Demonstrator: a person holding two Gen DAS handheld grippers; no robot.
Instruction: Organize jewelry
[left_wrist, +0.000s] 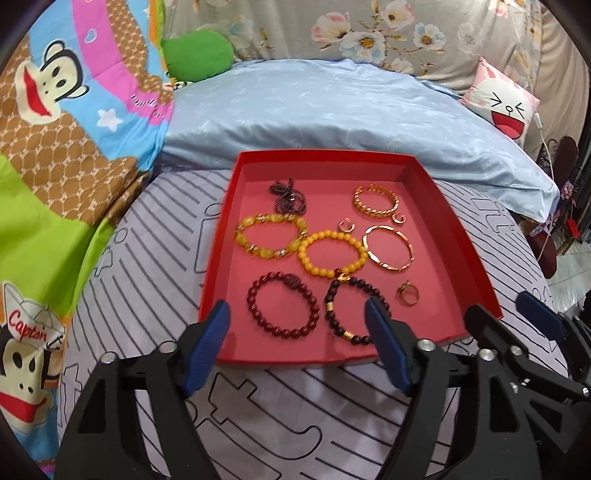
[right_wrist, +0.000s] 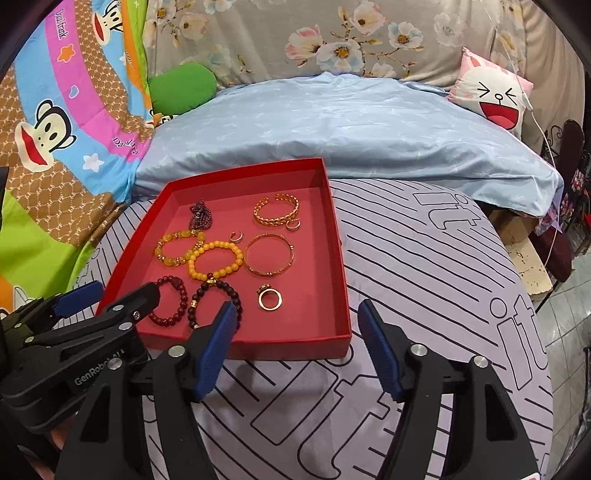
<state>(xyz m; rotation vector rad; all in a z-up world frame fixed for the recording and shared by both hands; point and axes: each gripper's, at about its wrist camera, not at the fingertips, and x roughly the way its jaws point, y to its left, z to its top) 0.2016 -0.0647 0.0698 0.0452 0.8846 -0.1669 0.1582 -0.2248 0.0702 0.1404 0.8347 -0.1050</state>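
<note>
The monkey quilt (left_wrist: 55, 155) reads "Captain"; the striped sheet (right_wrist: 443, 295) carries outlined "it". The red tray (left_wrist: 221, 236) of jewelry sits there. "GenRobot" marks the left tongs (left_wrist: 297, 347); right tongs (right_wrist: 297, 347) partly hide the dark bead bracelet (right_wrist: 218, 291). Both are spread wide, gripping nothing.

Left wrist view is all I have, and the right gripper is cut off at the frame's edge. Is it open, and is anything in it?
Observer: Open and empty. The right gripper has its jaws wide apart, framing the near right corner of the red tray without touching any jewelry.
Operator: The ring near that corner is blurred for me. Is it a plain band?
Observer: No. The gold ring lies flat on the tray floor with a small ornament on its far side, apart from the dark bead bracelet.
</note>
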